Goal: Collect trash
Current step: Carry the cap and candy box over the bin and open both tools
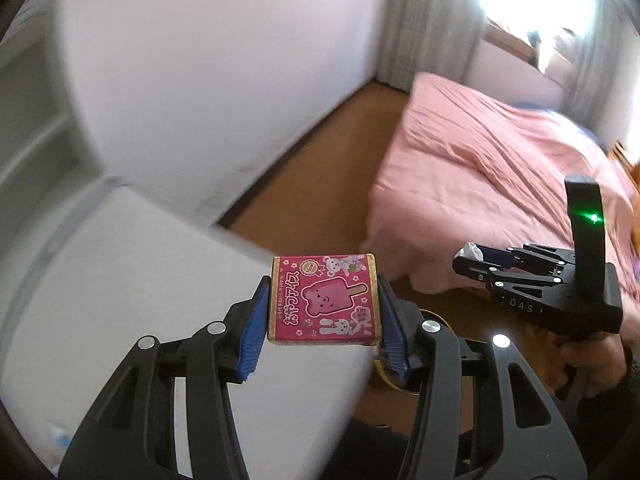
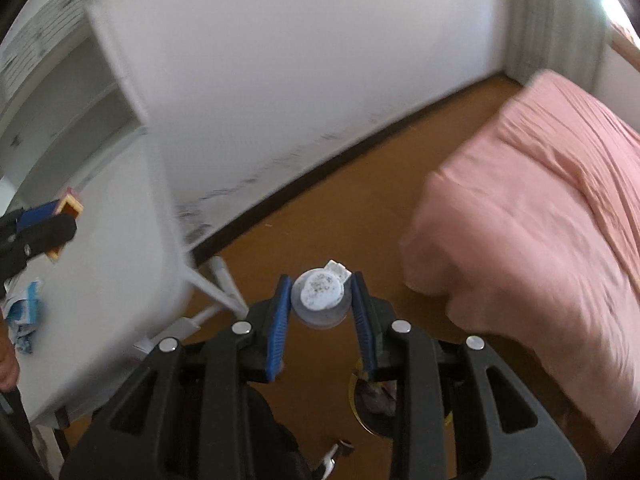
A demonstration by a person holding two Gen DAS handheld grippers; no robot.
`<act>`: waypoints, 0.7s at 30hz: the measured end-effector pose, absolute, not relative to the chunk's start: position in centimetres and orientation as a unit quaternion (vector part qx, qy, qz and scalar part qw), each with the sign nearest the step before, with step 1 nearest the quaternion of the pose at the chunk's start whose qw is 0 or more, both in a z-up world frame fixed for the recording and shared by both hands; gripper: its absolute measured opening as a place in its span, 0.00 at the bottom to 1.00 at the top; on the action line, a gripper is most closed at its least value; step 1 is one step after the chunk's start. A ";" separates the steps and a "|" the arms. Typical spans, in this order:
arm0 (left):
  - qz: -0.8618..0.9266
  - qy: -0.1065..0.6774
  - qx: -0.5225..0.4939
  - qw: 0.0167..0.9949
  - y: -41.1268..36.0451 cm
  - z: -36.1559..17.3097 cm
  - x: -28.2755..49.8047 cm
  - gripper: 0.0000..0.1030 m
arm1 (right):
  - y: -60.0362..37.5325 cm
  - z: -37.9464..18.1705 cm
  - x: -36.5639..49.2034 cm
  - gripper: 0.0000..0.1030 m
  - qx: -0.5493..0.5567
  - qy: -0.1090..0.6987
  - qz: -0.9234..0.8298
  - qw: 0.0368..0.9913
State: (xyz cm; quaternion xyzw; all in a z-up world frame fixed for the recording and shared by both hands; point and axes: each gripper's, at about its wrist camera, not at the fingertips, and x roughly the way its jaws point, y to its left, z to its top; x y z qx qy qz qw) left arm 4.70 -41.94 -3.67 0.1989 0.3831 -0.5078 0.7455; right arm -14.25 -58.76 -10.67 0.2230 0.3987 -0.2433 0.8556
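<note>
Left of the pink bed (image 1: 500, 168), over the white table (image 1: 120, 280): left gripper (image 1: 324, 312) clamped by its blue pads (image 1: 252, 336) on a pink ice-cream box (image 1: 324, 300), held clear of the tabletop. Crumpled blue-and-white wrapper (image 2: 24, 316) lying on that table. Between table and bed, above the brown floor (image 2: 340, 200): right gripper (image 2: 320, 304) closed narrowly on a small white-lidded cup (image 2: 320, 296). Below it, nearer than the bed, a round yellow-rimmed bin (image 2: 372, 404), partly hidden.

One pink box (image 1: 324, 300) — one white cup (image 2: 319, 296) — two grippers (image 1: 322, 320) (image 2: 320, 320), one bed (image 1: 500, 160).
</note>
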 end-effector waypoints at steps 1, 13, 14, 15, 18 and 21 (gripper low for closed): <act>-0.523 0.388 0.203 0.731 -43.6 -4.7 3.6 0.48 | -59.5 -11.4 -15.5 0.30 0.233 0.401 -0.251 0.849; -0.595 0.448 0.260 0.614 -54.2 -19.2 -6.1 0.48 | -65.8 -23.4 -24.8 0.30 0.344 0.465 -0.289 0.763; -0.593 0.460 0.264 0.606 -54.2 -20.4 -6.2 0.48 | -66.0 -24.4 -25.1 0.30 0.350 0.473 -0.288 0.756; -0.591 0.468 0.266 0.601 -54.6 -21.4 -6.5 0.48 | -66.4 -25.8 -25.6 0.30 0.359 0.482 -0.288 0.745; -0.584 0.480 0.282 0.591 -55.2 -24.4 -8.1 0.48 | -67.4 -28.6 -26.4 0.30 0.382 0.504 -0.283 0.721; -0.577 0.497 0.291 0.579 -55.6 -26.2 -8.6 0.48 | -67.9 -29.8 -27.0 0.30 0.392 0.511 -0.282 0.711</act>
